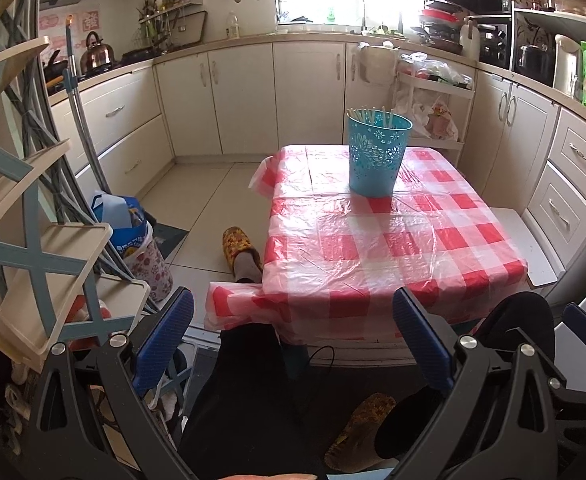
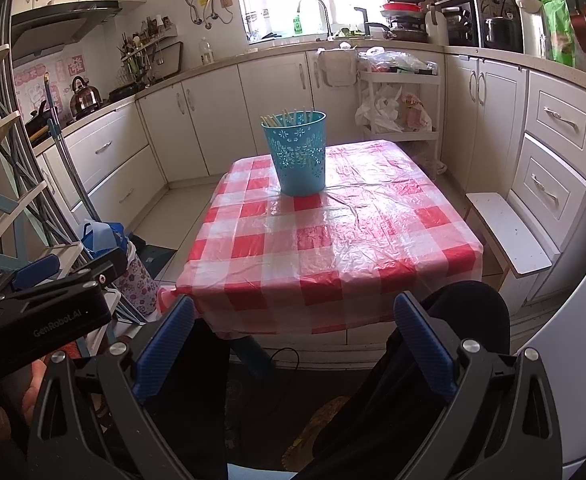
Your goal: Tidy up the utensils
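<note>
Kitchen with cream cabinets along the walls. At far left, a folding rack [image 1: 33, 264] of pale trays; beside it, a blue bag [image 1: 123, 220] on the tiled floor; a kettle [image 1: 97, 54] on the stove behind. At centre, a low counter [image 2: 333, 248] under a red-and-white checked plastic cover. On its far part stands an upright teal perforated bin [image 2: 299, 156] holding pale chopsticks [image 2: 289, 117], ends above the rim. At right, a white bench [image 2: 509, 236] beside the drawers.

Legible writing: "GenRobot.AI" on the left hand-held gripper [image 2: 49, 272], seen from the right wrist view.

Left hand-held gripper [image 1: 293, 340]: jaws wide apart, empty, short of the counter's near edge. Right hand-held gripper [image 2: 293, 344]: likewise wide apart, empty, above the person's dark-clad knees.
</note>
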`<state>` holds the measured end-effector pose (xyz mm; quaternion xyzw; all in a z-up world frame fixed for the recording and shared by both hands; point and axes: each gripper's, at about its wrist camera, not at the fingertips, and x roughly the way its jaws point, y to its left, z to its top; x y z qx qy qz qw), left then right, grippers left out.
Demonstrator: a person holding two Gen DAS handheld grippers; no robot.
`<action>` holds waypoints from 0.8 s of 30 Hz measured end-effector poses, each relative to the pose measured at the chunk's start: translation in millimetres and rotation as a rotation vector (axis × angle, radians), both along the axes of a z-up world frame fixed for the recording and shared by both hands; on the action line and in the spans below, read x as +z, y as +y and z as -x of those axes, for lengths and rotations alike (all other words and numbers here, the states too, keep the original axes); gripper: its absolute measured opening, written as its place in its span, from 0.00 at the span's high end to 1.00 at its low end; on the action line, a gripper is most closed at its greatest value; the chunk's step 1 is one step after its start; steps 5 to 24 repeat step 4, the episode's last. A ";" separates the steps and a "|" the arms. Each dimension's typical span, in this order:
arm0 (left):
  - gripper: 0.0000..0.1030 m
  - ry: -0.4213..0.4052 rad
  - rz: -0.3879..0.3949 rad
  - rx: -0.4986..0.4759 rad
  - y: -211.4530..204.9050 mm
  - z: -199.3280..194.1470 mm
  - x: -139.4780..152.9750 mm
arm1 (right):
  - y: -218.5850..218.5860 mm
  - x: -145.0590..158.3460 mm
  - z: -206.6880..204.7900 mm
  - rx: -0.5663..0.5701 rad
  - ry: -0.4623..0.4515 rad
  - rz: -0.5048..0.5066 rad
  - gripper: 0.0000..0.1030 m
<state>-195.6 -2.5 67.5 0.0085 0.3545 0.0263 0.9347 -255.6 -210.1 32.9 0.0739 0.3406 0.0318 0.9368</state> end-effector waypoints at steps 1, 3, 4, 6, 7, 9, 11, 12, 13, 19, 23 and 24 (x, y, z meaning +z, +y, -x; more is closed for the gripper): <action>0.07 0.004 -0.002 0.002 0.6 -0.1 -1.0 | -0.1 0.1 0.3 0.000 0.001 0.000 0.07; 0.07 0.007 -0.005 0.002 -0.1 -0.4 -1.9 | 0.0 0.2 0.5 -0.001 0.001 -0.001 0.07; 0.07 0.007 -0.005 0.003 -0.2 -0.3 -2.0 | 0.0 0.2 0.5 -0.001 0.001 -0.001 0.07; 0.07 0.007 -0.005 0.003 -0.2 -0.3 -2.0 | 0.0 0.2 0.5 -0.001 0.001 -0.001 0.07; 0.07 0.007 -0.005 0.003 -0.2 -0.3 -2.0 | 0.0 0.2 0.5 -0.001 0.001 -0.001 0.07; 0.07 0.007 -0.005 0.003 -0.2 -0.3 -2.0 | 0.0 0.2 0.5 -0.001 0.001 -0.001 0.07; 0.07 0.007 -0.005 0.003 -0.2 -0.3 -2.0 | 0.0 0.2 0.5 -0.001 0.001 -0.001 0.07; 0.07 0.007 -0.005 0.003 -0.2 -0.3 -2.0 | 0.0 0.2 0.5 -0.001 0.001 -0.001 0.07; 0.07 0.007 -0.005 0.003 -0.2 -0.3 -2.0 | 0.0 0.2 0.5 -0.001 0.001 -0.001 0.07; 0.07 0.007 -0.005 0.003 -0.2 -0.3 -2.0 | 0.0 0.2 0.5 -0.001 0.001 -0.001 0.07; 0.07 0.007 -0.005 0.003 -0.2 -0.3 -2.0 | 0.0 0.2 0.5 -0.001 0.001 -0.001 0.07; 0.07 0.007 -0.005 0.003 -0.2 -0.3 -2.0 | 0.0 0.2 0.5 -0.001 0.001 -0.001 0.07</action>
